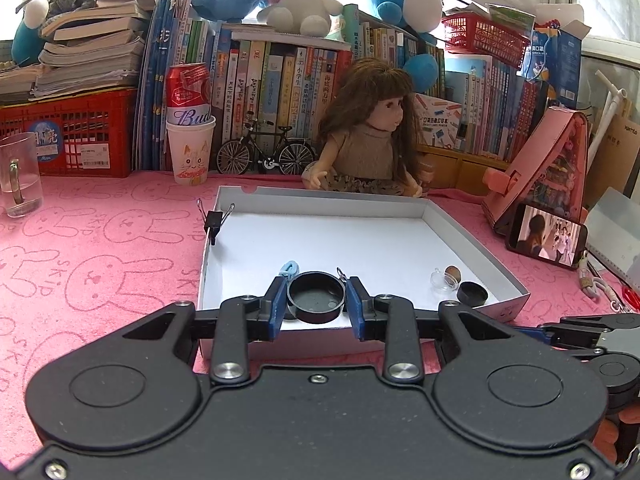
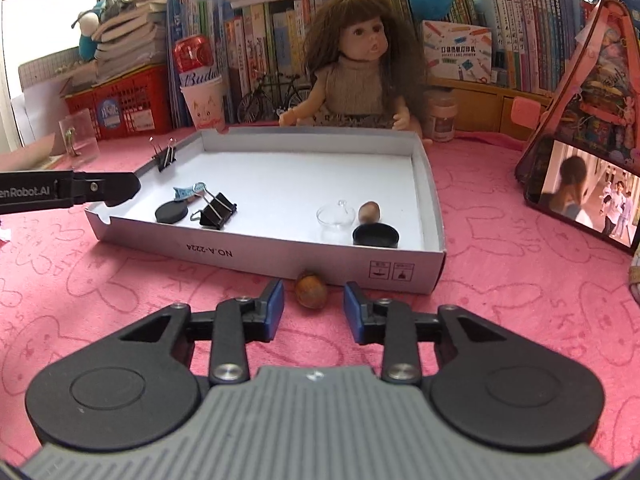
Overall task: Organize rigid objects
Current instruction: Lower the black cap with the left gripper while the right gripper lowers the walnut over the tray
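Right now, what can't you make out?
Left wrist view: whether the left hand-held gripper actually pinches the black lid; contact unclear.
Left wrist view: binder clip, mostly hidden behind the lid.
Right wrist view: left hand-held gripper, cut off by the left edge.

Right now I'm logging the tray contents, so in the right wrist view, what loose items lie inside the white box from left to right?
Flat black round cap → black binder clip lying on the floor → small clear glass dish → shallow black round lid.
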Action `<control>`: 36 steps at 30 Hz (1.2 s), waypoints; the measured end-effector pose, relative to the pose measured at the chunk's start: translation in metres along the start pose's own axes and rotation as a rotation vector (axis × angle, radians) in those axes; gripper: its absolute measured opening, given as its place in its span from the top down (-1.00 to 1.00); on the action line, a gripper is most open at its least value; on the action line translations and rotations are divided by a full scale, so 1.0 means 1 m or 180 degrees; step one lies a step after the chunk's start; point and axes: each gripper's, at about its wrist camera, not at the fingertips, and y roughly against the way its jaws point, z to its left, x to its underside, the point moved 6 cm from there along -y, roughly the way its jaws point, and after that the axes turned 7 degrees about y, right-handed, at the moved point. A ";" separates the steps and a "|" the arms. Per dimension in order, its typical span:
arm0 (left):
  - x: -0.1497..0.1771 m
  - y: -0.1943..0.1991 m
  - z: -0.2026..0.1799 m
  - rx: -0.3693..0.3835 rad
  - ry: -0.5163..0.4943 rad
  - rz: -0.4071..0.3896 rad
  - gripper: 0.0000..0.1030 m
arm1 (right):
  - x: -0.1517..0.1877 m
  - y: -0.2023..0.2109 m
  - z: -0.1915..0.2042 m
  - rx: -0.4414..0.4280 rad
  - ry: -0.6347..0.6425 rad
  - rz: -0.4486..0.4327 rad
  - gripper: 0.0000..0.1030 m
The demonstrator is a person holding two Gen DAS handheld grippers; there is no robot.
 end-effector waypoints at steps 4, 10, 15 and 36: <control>-0.002 -0.002 0.002 -0.0012 0.0013 0.0004 0.41 | -0.003 0.005 0.001 0.0012 0.0019 -0.0064 0.63; -0.012 -0.009 0.006 -0.0017 0.0060 -0.0001 0.41 | -0.019 0.015 -0.004 0.0011 0.0017 -0.0171 0.81; -0.029 -0.022 0.013 -0.0041 0.0114 0.0030 0.41 | -0.040 0.014 -0.018 0.0063 -0.0052 -0.0220 0.82; -0.019 -0.025 0.014 -0.0041 0.0146 0.0099 0.41 | -0.008 -0.007 0.007 -0.0030 0.0141 0.0059 0.57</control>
